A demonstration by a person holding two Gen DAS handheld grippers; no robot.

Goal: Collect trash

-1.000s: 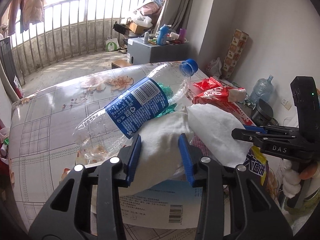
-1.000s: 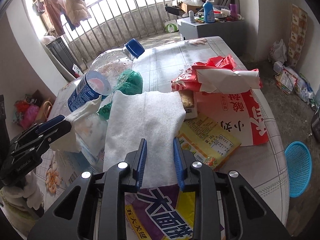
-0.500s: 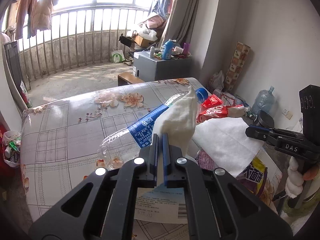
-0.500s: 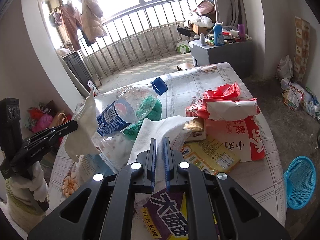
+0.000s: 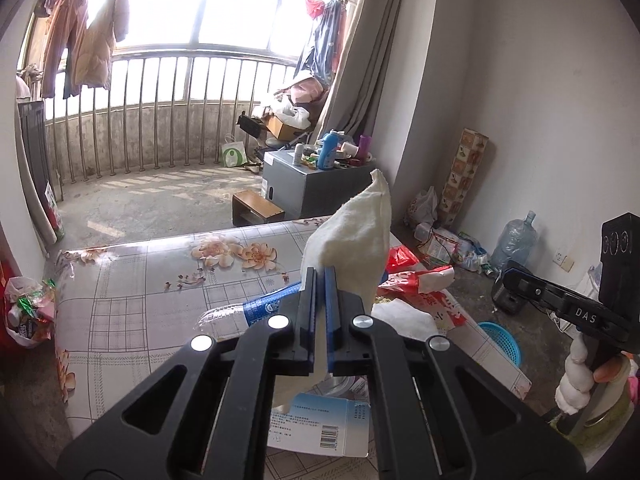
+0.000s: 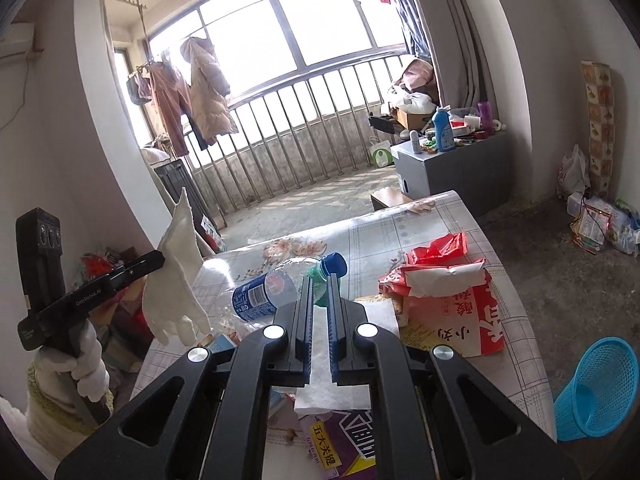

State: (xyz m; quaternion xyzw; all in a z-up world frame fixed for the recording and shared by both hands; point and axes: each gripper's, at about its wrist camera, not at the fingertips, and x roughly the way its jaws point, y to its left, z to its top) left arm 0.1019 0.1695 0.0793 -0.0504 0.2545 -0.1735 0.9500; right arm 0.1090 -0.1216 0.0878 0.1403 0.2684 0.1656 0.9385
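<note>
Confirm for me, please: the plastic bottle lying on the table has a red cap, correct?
Not quite: the plastic bottle lying on the table has a blue cap, not a red one. The right wrist view shows it clearly.

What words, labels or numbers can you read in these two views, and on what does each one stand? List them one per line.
"DAS": on the right gripper.
"GenRobot.AI": on the left gripper, small.
"五大关键": on the purple and yellow packet.
"小炒": on the red and white bag, seen upside down.
Blue bottle label: too small to read.
Barcode sheet: print too small.
</note>
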